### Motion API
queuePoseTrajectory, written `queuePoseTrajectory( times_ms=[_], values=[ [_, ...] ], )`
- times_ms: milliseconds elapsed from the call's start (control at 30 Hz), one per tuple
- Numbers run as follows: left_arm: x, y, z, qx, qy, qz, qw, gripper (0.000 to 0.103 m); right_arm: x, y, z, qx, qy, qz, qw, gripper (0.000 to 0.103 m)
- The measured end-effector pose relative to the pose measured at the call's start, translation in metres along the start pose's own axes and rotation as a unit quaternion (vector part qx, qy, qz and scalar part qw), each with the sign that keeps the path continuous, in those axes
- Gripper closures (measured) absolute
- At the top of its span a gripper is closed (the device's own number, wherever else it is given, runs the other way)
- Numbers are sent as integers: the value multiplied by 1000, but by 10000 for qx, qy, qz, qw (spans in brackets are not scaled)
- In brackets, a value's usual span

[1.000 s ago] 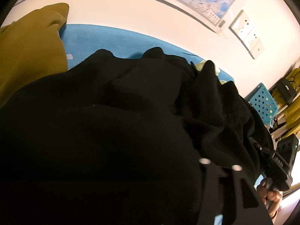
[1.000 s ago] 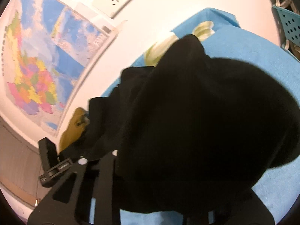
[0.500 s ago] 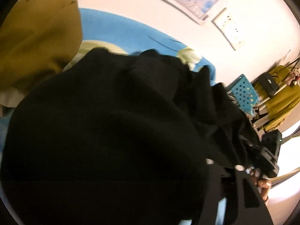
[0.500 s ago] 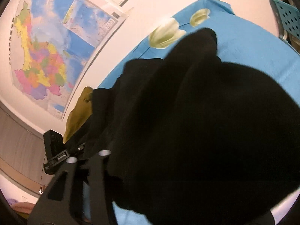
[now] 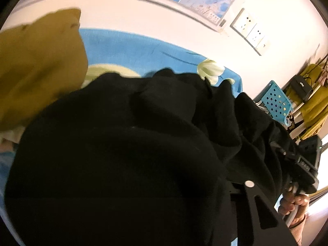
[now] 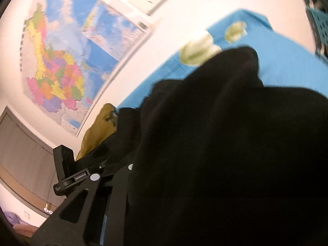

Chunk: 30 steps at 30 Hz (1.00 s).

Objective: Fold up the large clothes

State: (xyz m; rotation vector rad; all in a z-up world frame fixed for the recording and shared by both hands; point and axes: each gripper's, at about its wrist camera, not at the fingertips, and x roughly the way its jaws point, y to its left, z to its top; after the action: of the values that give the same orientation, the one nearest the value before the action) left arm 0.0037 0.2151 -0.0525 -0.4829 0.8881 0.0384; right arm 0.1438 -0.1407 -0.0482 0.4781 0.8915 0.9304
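**Black garment held aloft over the bed, both grips buried in cloth**

Left wrist view: my left gripper [image 5: 235, 190] is swallowed by the black garment [image 5: 123, 153], which bulges over the lens and hangs above the blue sheet [image 5: 133, 49]. Only one finger [image 5: 264, 211] shows; I cannot tell whether the jaws pinch the cloth or merely sit under it. A mustard garment [image 5: 37, 67] lies just beside the black one at the left. My right gripper [image 5: 295, 160] shows at the far side of the bundle, a hand [image 5: 293, 205] on its handle.

Right wrist view: the same cloth fills the frame, draped over my right gripper's finger [image 6: 86, 203]; its hold is hidden too. The blurred sheet shows beyond, and a wall map [image 6: 67, 61].

The risk, as I judge it: the garment is bunched, not spread, so a fold laid now would trap creases (or a sleeve). With neither grip visible, an edge could slip out unnoticed, or the cloth could drag the mustard piece along.
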Motion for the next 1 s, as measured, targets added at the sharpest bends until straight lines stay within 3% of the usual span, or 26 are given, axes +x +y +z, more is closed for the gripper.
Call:
queuePoseTrajectory(
  times_ms=[433, 800, 1000],
  values=[
    [-60, -43, 33, 615, -617, -275, 9958, 69, -45, 81, 19, -1025, -352, 228, 9938, 86],
    [-116, -40, 55, 743, -1191, -355, 9895, 70, -45, 144, 45, -1609, -560, 465, 9843, 86],
    [-162, -27, 81, 801, -1693, -104, 9823, 70, -33, 187, 65, -1975, -624, 727, 9756, 86]
  ],
)
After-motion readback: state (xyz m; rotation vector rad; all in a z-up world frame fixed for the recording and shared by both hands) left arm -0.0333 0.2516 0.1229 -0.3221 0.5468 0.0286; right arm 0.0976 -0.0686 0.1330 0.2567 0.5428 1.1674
